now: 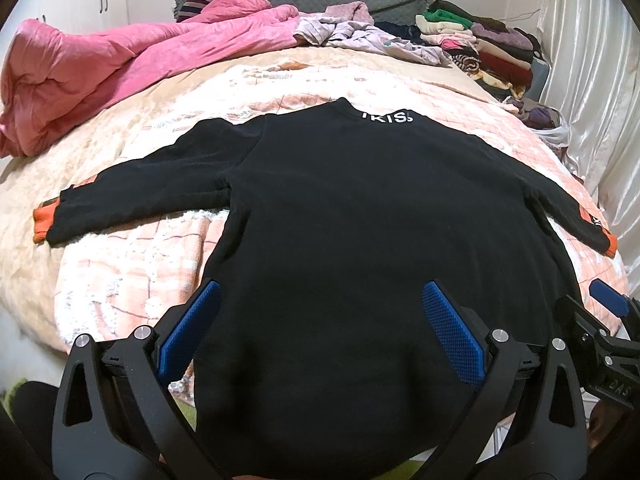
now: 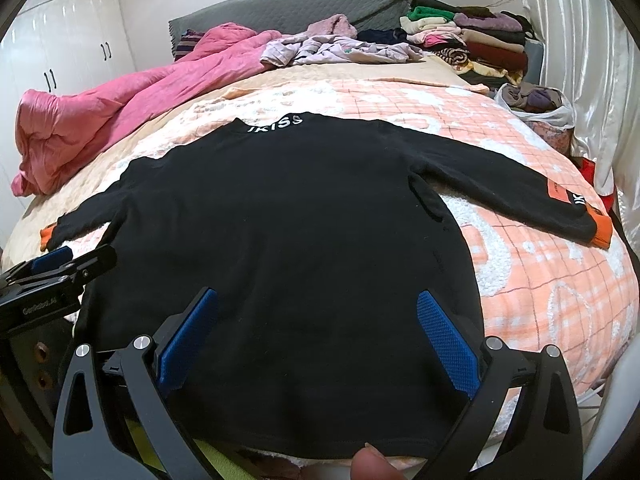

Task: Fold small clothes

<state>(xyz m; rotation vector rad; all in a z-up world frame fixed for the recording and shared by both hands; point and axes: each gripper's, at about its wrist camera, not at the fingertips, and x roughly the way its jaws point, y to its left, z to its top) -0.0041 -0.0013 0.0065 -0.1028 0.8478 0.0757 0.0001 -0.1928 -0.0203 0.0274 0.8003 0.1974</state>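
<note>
**Sweater laid flat, both grippers at the hem and ready to fold**

The black sweater (image 1: 340,208) lies face down and spread out on the bed (image 2: 540,280), its hem at the near edge, its collar toward the far end, and both sleeves stretched out toward the side edges. The left gripper (image 1: 320,328) hovers over the hem on the left half, its blue pads wide apart and holding nothing. The right gripper (image 2: 318,328) sits likewise over the right half, jaws apart and empty. A fingertip (image 2: 370,462) shows at the near edge, just below the hem.

The step in hand looks like the first fold. To do it well, bring each sleeve in across the body first, so the orange cuffs (image 2: 600,232) land inside the outline. Pinch only the sleeve cloth, not the bedspread under it. Lift low and lay the cloth down flat, so the body does not shift or wrinkle. The pink quilt (image 1: 100,72) and the clothes pile (image 2: 472,44) at the far end lie well apart and should not interfere.
</note>
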